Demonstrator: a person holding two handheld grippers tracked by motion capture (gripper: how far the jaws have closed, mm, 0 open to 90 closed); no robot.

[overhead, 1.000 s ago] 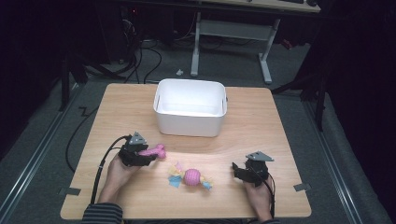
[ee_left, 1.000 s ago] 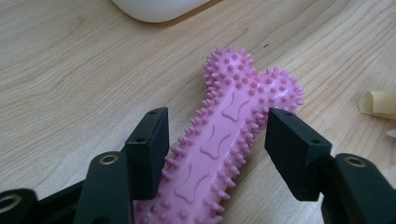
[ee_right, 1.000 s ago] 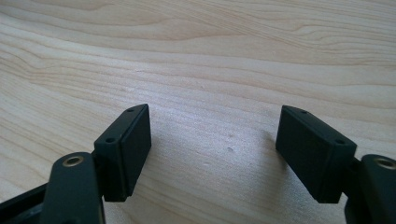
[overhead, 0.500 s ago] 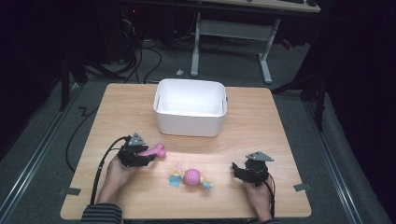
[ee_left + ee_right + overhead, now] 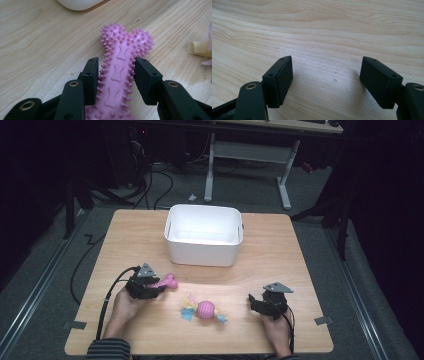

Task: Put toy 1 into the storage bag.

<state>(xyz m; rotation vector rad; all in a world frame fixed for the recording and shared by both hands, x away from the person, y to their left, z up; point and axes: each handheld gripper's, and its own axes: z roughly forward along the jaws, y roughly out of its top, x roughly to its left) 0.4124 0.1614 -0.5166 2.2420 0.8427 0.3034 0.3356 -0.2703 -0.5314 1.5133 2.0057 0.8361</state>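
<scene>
A pink spiky bone toy lies on the wooden table, and my left gripper has both jaws pressed against its shaft. From above, that bone toy pokes out to the right of the left gripper. A pink ball toy with blue and yellow tassels rests mid-table near the front. My right gripper stands open over bare wood with nothing between its jaws; the high view places the right gripper to the right of the ball toy.
A white rectangular bin stands at the table's back centre, and its rounded edge tops the left gripper view. A yellow tassel lies at that view's right. The table's front edge is close to both hands.
</scene>
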